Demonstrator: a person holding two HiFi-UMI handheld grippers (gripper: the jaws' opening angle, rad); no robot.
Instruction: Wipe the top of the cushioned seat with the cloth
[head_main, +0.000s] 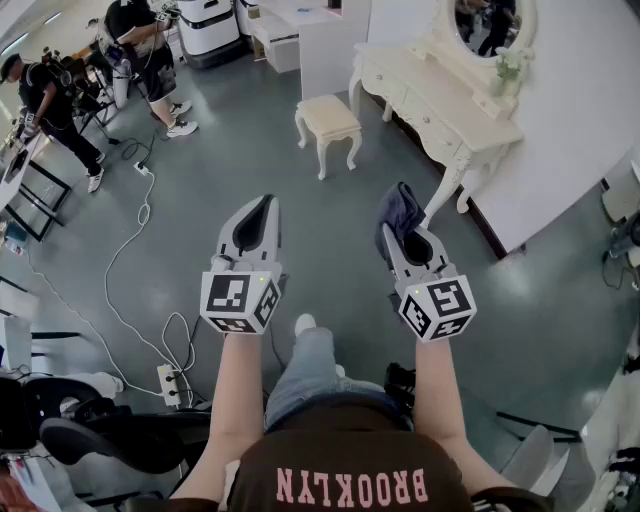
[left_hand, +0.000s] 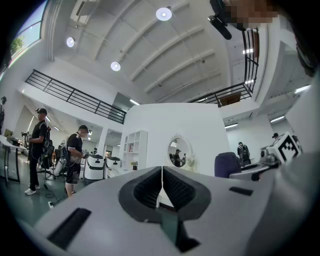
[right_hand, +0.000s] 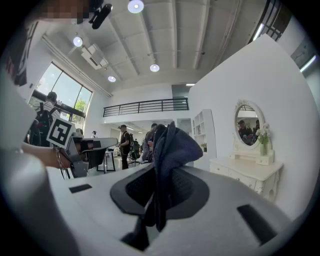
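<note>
Both grippers are held out in front of the person, side by side and well above the grey floor (head_main: 200, 200). The left gripper (head_main: 266, 205) has its fingers pressed together with nothing between them; in the left gripper view the ribbed pads meet along one thin line. The right gripper (head_main: 408, 232) has its fingers clamped on the dark blue cloth (head_main: 399, 208). The cloth bunches up in a loose fold past the fingertips, and in the right gripper view a strip of it hangs down between the fingers. The cushioned seat (head_main: 328, 114), a small cream stool with carved legs, stands on the floor well ahead of both pairs of fingers. It sits roughly in line with the gap between them, and neither gripper nor the cloth touches it. Beyond the right fingers and off to their right, a cream dressing table (head_main: 445, 105) with an oval mirror (head_main: 492, 22) stands against the white wall, just beside the seat. Out to the left of the left fingers a white cable (head_main: 140, 215) snakes across the floor, and further off that way a few people (head_main: 150, 50) stand among equipment.
</note>
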